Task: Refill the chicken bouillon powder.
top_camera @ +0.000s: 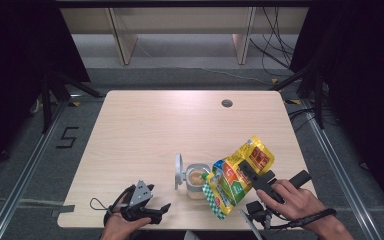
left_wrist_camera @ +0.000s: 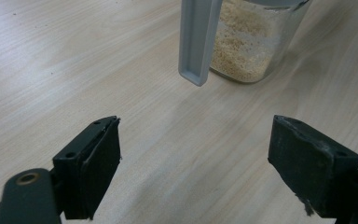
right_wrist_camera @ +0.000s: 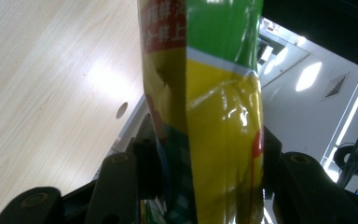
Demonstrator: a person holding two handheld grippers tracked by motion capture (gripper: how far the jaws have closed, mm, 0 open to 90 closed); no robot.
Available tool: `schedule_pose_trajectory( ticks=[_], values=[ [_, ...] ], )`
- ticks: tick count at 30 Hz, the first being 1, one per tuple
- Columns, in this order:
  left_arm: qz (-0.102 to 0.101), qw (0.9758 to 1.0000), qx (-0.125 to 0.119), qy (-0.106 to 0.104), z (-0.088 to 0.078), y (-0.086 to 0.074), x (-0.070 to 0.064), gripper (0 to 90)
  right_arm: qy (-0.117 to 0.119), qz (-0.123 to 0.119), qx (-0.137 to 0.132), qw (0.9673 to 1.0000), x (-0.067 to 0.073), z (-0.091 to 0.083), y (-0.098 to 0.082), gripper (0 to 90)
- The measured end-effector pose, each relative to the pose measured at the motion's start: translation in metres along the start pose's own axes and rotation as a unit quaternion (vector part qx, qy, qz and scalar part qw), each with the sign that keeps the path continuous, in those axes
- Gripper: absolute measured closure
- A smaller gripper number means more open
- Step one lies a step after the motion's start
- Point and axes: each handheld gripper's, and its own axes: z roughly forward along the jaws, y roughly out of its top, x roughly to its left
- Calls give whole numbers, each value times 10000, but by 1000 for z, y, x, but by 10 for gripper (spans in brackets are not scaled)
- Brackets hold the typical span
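Jar (top_camera: 197,180) at near centre of the counter (top_camera: 145,130) stands lid-open and part-filled with granules, right gripper (top_camera: 250,172) fingers clamping the tilted yellow pouch (top_camera: 237,175) over it, left gripper (top_camera: 152,212) fingers wide apart, empty; pouring apparently under way.

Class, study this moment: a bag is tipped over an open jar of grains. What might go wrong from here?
1. The right gripper holds the bag tilted with its corner at the jar; grains may miss the small mouth and spill on the table.
2. The left gripper rests open, apart from the jar, so a nudge from the bag might tip it.
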Motion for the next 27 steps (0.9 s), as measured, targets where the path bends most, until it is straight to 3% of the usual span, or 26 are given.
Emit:
schedule_pose_trajectory(
  ticks=[3,4,6,8,10,13,14,15,17,18,19,21,22,23,24,27],
  values=[
    [-23,10000,-5,-15,0,0,0,164,-21,-57,-49,10000,-2,3,2,577],
    [-88,9999,-79,-39,0,0,-1,164,-16,27,-25,10000,-1,3,2,577],
    [8,10000,-39,-1,-1,0,1,164,-21,-53,-68,10000,-2,5,2,577],
    [90,9999,-52,-2,-1,0,1,164,-24,17,-9,10000,-1,6,1,578],
    [-51,10000,-46,-13,0,0,0,164,-17,-77,-52,10000,-3,7,0,579],
    [86,10000,-45,-2,-1,0,1,164,-3,-14,-10,10000,-2,5,-2,580],
    [-31,10000,-43,-16,0,0,0,164,-11,69,45,10000,0,3,-2,580],
    [-51,10000,-36,-14,0,0,0,164,-20,-17,-4,10000,-1,3,-2,580],
    [-87,9999,-68,-54,0,0,-1,164,-9,89,54,9999,2,0,-2,581],
    [-48,10000,-35,-34,0,0,-1,164,-4,-10,5,10000,1,-1,-2,581],
    [86,10000,-34,-24,0,1,1,164,6,106,35,9999,3,-2,-1,582],
    [140,9999,13,1,-1,1,1,164,-12,-15,-37,10000,2,-2,0,581],
    [130,9999,10,4,-1,1,1,164,0,41,-35,10000,3,-2,1,582],
    [-44,10000,-25,-12,0,0,0,164,-4,6,-48,10000,3,-1,1,582],
    [-92,9999,-68,-56,0,0,-1,164,-6,-28,-60,10000,2,-1,2,582],
    [-49,10000,-36,-9,0,0,0,164,-24,25,-39,10000,2,0,2,583]
  ],
)
